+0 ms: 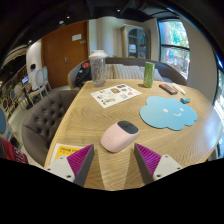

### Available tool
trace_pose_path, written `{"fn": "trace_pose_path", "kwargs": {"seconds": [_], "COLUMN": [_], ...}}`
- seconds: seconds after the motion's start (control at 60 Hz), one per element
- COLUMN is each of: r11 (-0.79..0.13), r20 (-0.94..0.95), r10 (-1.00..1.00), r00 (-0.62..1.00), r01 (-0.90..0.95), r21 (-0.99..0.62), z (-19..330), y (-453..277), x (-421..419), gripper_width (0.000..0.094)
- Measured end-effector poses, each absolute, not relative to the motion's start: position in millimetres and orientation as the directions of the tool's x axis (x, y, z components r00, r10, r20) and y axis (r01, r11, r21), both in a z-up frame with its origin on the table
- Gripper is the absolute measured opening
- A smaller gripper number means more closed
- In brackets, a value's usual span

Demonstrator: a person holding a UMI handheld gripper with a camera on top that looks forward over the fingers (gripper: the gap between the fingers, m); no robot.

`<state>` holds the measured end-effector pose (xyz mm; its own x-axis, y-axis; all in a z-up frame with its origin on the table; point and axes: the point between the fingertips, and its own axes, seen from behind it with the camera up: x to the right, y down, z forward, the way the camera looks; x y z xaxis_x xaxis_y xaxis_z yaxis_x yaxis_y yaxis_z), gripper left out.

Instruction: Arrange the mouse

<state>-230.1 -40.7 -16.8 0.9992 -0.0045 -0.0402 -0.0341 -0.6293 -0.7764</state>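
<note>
A pale pink mouse (119, 135) with a grey front lies on the round wooden table (90, 120), just ahead of my fingers and about midway between them. A light blue cloud-shaped mouse mat (168, 113) lies beyond it to the right. My gripper (113, 160) is open and empty, its magenta pads (150, 158) wide apart with bare table between them.
A printed sheet (115, 95) lies mid-table. A green bottle (148, 74), a clear container (98, 67), a dark flat object (168, 88) and a small blue item (185, 100) stand farther back. A yellow-pink card (63, 153) lies by the left finger. A grey chair (45, 112) stands at left.
</note>
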Motion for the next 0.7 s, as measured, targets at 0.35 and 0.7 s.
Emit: {"fn": "trace_pose_path", "kwargs": {"seconds": [0.35,0.7], "r11": [-0.594,-0.659], "r20": [-0.03,-0.031], "r10": [0.079,0.157], "r00": [0.996,0.987], "r01": [0.023,0.081], "r21": [-0.804,-0.748], "z": [-15.0,-17.5], "y": [26.2,37.9], "x": [-248.5,-253.4], "gripper_width": [0.0822,0.0404]}}
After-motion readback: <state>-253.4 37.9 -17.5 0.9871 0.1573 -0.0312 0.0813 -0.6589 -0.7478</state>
